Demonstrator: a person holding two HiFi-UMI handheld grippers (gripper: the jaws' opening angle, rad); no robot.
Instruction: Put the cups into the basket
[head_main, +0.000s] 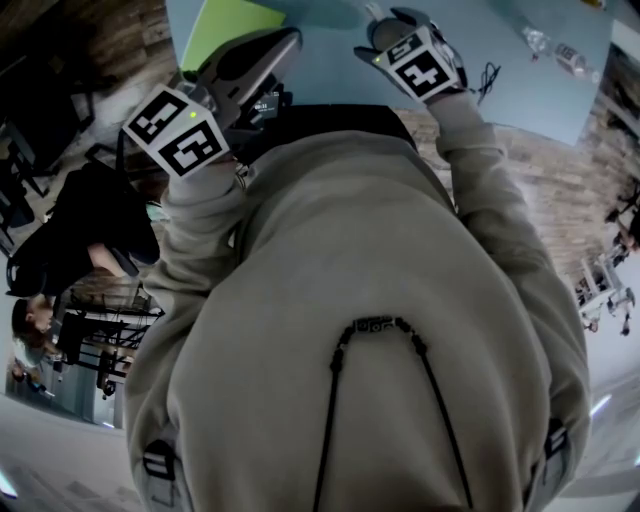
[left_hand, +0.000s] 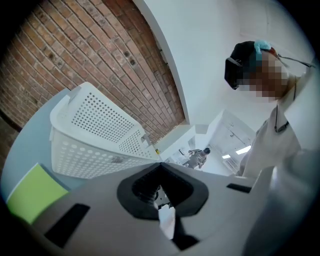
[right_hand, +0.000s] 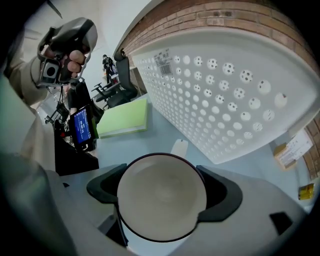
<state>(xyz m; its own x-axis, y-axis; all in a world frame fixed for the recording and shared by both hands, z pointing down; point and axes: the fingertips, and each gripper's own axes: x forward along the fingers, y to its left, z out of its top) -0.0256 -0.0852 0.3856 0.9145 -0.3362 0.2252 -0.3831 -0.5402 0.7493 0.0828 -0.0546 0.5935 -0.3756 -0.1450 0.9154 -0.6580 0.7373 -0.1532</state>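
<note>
Empty cup (right_hand: 161, 196) in right gripper (right_hand: 163, 192) jaws, white basket (right_hand: 225, 95) near

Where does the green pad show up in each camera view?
Head view: green pad at the top, left of centre.
Left gripper view: pad lower left, below the basket.
Right gripper view: pad left of centre, left of the basket.
Shared landmark: the pale blue table under it.

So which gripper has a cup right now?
The right gripper: its jaws clamp a white cup; the left gripper holds no cup.
</note>
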